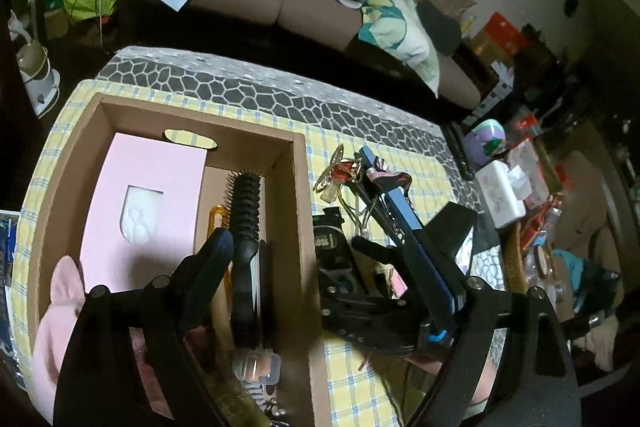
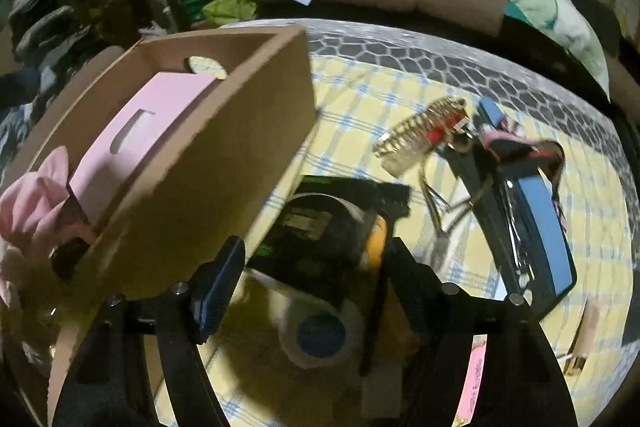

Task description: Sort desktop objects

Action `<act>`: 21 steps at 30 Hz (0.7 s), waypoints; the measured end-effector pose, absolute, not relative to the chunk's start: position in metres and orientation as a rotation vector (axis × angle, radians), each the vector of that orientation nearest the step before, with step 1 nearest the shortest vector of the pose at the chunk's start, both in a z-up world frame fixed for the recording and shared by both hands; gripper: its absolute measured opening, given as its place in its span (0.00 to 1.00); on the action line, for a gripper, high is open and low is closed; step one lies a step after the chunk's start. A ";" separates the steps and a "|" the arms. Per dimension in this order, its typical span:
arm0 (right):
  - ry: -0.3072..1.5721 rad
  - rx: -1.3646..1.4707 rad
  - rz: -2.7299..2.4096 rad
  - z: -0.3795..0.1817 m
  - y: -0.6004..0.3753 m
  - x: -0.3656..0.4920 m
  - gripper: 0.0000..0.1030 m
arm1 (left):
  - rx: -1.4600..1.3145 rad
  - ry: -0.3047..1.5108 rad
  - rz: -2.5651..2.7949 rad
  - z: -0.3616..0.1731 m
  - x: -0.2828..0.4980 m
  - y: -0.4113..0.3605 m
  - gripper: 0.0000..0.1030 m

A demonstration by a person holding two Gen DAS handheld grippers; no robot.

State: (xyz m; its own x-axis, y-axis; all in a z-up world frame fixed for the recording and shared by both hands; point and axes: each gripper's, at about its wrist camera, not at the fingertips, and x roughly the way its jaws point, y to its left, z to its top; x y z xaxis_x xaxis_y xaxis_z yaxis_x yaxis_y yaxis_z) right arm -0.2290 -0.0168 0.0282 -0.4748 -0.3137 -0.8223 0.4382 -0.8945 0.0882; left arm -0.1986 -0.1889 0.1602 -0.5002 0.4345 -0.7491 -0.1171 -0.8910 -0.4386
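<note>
A: Left wrist view: the cardboard box (image 1: 304, 187) is seen on the checked surface (image 1: 352, 379), already holding a pink carton (image 1: 160, 187), a black round brush (image 1: 246, 203) and an orange comb (image 1: 218, 217). The left claw (image 1: 336, 271) is held spread and empty above the box's near right wall, probably so the box can be steadied or the next item received.

B: And the unsorted things?

A: They are left in a heap to the right of the box: a gold hair clip (image 2: 420, 125), a blue case (image 2: 544, 227) and a roll of tape (image 2: 320, 331). The right claw (image 2: 308, 287) is lowered over the tape roll with jaws released to either side; whether the pads touch it cannot be told.

B: So a grab is being set up?

A: Likely; the tape roll appears to be the next item meant for the box.
</note>
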 end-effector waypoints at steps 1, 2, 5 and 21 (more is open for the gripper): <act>0.215 1.272 -2.362 0.028 -0.021 -0.228 0.72 | -1.351 -0.482 2.422 0.159 -0.198 -0.189 0.84; 0.243 1.261 -2.368 0.029 -0.023 -0.228 0.72 | -1.352 -0.482 2.419 0.158 -0.198 -0.188 0.84; 0.326 1.269 -2.373 0.025 -0.023 -0.232 0.76 | -1.359 -0.472 2.415 0.154 -0.197 -0.184 0.84; 0.063 1.264 -2.476 0.068 0.061 -0.203 0.55 | -1.391 -0.175 2.376 0.149 -0.180 -0.124 0.84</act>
State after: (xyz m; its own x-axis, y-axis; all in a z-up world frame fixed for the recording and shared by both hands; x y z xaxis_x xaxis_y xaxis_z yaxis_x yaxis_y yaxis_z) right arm -0.2033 0.0606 0.0683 -0.5357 -0.2941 -0.7915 0.3339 -0.9348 0.1214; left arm -0.1799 -0.1239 0.1489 -0.4372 0.3834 -0.8135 -0.2604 -0.9198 -0.2936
